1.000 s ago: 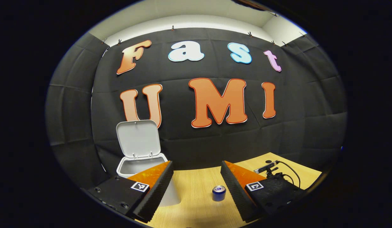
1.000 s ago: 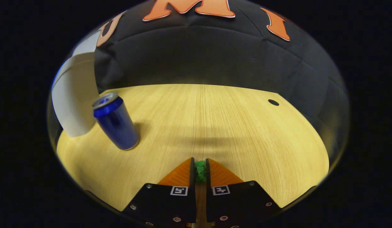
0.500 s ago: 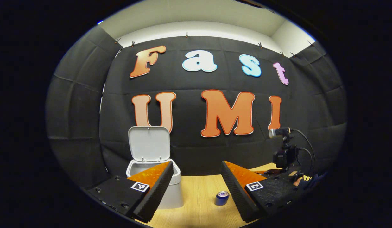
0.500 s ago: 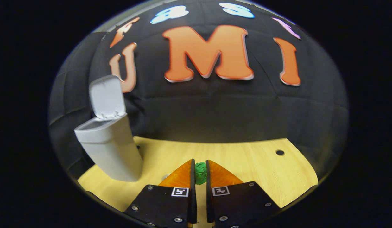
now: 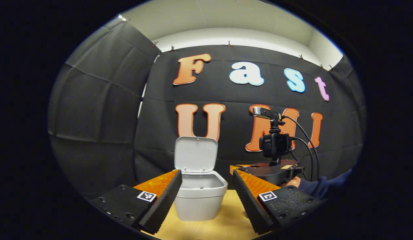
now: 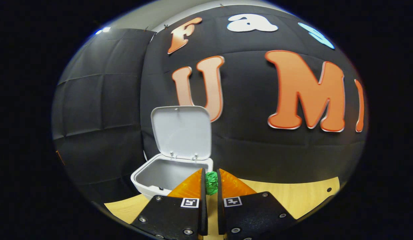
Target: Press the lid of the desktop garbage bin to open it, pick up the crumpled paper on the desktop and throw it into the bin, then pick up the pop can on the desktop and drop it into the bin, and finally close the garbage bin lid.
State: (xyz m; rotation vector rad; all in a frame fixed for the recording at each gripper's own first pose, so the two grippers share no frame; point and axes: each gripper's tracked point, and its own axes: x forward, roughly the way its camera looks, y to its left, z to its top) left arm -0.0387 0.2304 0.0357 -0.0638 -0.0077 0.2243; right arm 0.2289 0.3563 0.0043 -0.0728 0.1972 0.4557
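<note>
Grey bin (image 5: 200,196) sits on the wood desk (image 5: 226,226) in the left gripper view, lid (image 5: 195,154) up and leaning back toward the black cloth wall (image 5: 103,110). Left gripper (image 5: 206,200) is wide apart, nothing between its fingers (image 5: 161,203); the bin shows through the gap, nearer the left finger. Farther off to the right, the right gripper (image 5: 271,171) hangs above the desk, beside the bin at about rim height, with a camera (image 5: 275,145) and cables on top. A hand in a dark sleeve (image 5: 321,186) holds it from the right edge.

Right gripper view: right gripper (image 6: 211,183) is closed on the green paper (image 6: 211,182), both fingers pressing it, wad pinched at the tips. Paper is off the desk (image 6: 293,196), just beside the bin's near right rim corner, not over the opening as far as I can tell. Bin (image 6: 159,178) is open, inside looks bare from this angle. Lid (image 6: 181,132) stands nearly upright behind the opening. A small dark hole (image 6: 329,189) marks the desk at far right.
</note>
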